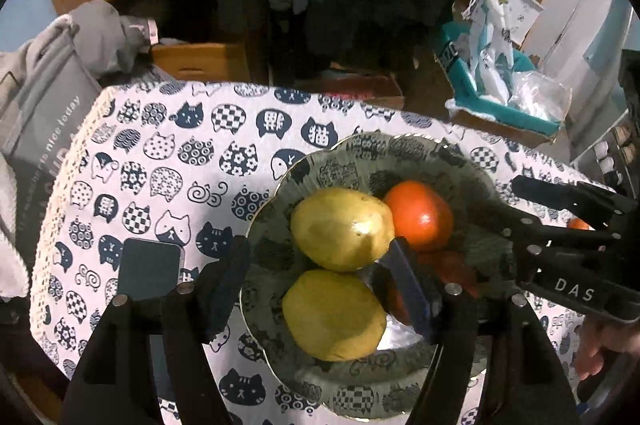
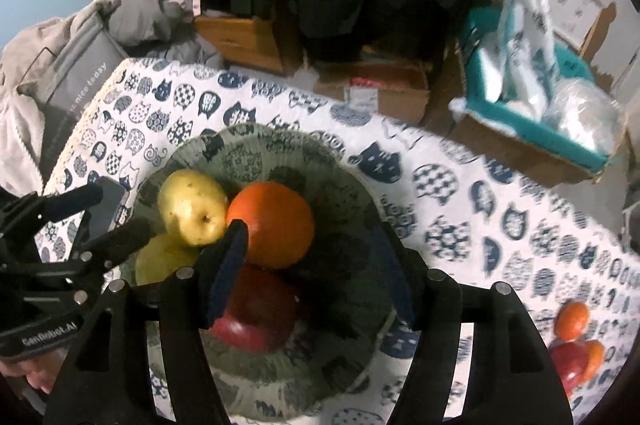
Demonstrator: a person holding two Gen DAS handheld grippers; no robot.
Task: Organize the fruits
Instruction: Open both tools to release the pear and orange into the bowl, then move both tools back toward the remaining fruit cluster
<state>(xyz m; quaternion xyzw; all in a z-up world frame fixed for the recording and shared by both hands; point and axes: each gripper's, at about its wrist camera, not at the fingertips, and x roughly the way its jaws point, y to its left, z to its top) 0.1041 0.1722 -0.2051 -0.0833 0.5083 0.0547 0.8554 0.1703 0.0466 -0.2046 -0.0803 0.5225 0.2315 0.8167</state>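
Observation:
A grey patterned bowl (image 1: 360,153) (image 2: 352,265) sits on the cat-print tablecloth. In it lie two yellow pears (image 1: 340,229) (image 2: 192,207), an orange (image 1: 420,215) (image 2: 272,225) and a red apple (image 2: 256,309). My left gripper (image 1: 320,289) is open, its fingers either side of the nearer pear (image 1: 334,315), empty. My right gripper (image 2: 316,273) is open over the bowl, above the apple and orange, empty. It shows in the left wrist view (image 1: 560,225) at the right. The left gripper shows in the right wrist view (image 2: 80,225) at the left.
Loose fruit lies on the cloth at the right: a small orange (image 2: 574,321), a red apple (image 2: 568,361) and another orange (image 2: 596,355). A dark phone (image 1: 148,269) lies left of the bowl. Boxes, bags and hanging coats stand beyond the table's far edge.

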